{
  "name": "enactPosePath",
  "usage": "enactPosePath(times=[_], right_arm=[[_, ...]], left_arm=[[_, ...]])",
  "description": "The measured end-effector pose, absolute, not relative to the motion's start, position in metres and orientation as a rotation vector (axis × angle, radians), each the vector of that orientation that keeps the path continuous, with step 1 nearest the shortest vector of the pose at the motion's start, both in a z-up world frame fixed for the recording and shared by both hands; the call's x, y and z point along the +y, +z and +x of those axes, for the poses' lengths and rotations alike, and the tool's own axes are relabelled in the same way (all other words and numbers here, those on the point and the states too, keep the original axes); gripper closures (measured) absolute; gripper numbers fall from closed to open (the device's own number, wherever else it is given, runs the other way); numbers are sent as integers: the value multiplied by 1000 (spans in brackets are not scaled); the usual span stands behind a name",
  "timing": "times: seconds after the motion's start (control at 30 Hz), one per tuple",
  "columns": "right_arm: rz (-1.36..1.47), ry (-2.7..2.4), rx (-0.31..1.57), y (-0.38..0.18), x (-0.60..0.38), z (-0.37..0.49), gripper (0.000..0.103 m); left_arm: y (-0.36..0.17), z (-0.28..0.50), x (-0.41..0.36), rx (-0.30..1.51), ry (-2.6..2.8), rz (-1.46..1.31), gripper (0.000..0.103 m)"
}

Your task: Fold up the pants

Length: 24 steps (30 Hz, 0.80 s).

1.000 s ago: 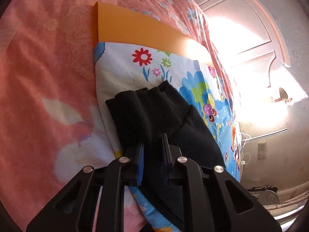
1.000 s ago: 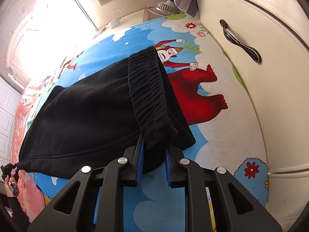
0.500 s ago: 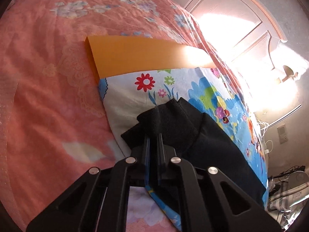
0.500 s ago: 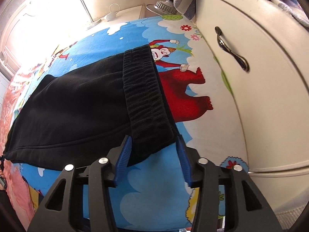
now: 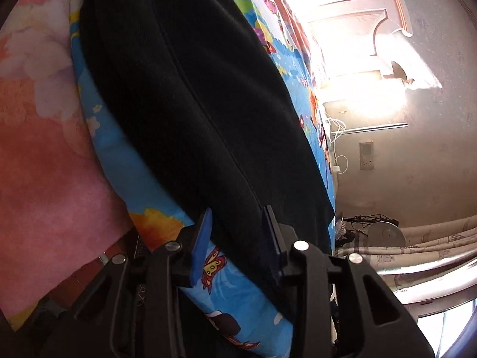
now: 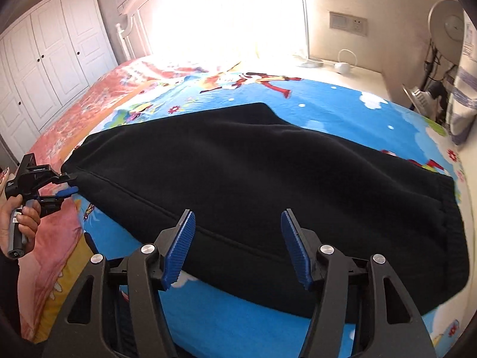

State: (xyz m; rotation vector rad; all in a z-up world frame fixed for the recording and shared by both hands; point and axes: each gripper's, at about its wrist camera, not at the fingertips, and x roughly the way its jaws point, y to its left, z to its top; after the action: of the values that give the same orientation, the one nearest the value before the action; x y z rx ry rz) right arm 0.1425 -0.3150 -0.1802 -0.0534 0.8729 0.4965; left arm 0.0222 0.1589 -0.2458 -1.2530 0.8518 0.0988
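Note:
The black pants point(image 6: 238, 173) lie folded lengthwise on a blue cartoon-print sheet point(image 6: 342, 113), waistband at the right end point(image 6: 447, 208). My right gripper point(image 6: 238, 241) is open, its blue pads on either side of the pants' near edge, holding nothing. My left gripper point(image 5: 237, 226) is open around the near end of the pants point(image 5: 193, 104), with cloth lying between the jaws. In the right wrist view the left gripper point(image 6: 70, 183) is at the pants' left end, jaws apart, held by a hand.
A pink floral bedspread point(image 6: 89, 104) lies under the sheet. White wardrobe doors point(image 6: 44, 68) stand at the left. A headboard and bright window point(image 6: 208, 15) are at the far end. A nightstand point(image 6: 351, 74), fan point(image 6: 447, 26) and cables point(image 5: 337, 137) are at the right.
Both grippers have let go and opened. The right one swung back to the pants' long near edge. The left one dropped to the pants' leg end.

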Motion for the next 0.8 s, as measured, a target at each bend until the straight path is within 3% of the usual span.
enactPosePath(times=[0.1, 0.2, 0.27, 0.3, 0.47, 0.57, 0.63, 0.73, 0.77, 0.8], right_arm=[[-82, 479, 1043, -223, -294, 159, 70], [-148, 491, 995, -222, -294, 146, 69], [-127, 492, 1007, -222, -298, 144, 69], [-131, 492, 1006, -222, -297, 144, 69], [-148, 479, 1009, -220, -293, 138, 68], [-123, 488, 1000, -215, -295, 137, 58], [-150, 441, 959, -210, -300, 133, 54], [-191, 384, 973, -218, -305, 128, 49], [-201, 386, 984, -223, -305, 127, 49], [-218, 387, 957, -224, -304, 122, 48]], left_arm=[[-251, 23, 158, 847, 92, -1270, 65], [-252, 30, 156, 847, 81, -1242, 67], [-255, 36, 157, 854, 86, -1235, 79], [-254, 38, 155, 859, 82, -1214, 99], [-222, 18, 147, 829, 141, -1122, 99], [-244, 25, 147, 913, 168, -1102, 98], [-251, 18, 149, 907, 165, -1133, 93], [-215, 8, 137, 836, 222, -931, 88], [-201, 7, 128, 783, 204, -850, 84], [-188, 9, 117, 735, 174, -769, 72]])
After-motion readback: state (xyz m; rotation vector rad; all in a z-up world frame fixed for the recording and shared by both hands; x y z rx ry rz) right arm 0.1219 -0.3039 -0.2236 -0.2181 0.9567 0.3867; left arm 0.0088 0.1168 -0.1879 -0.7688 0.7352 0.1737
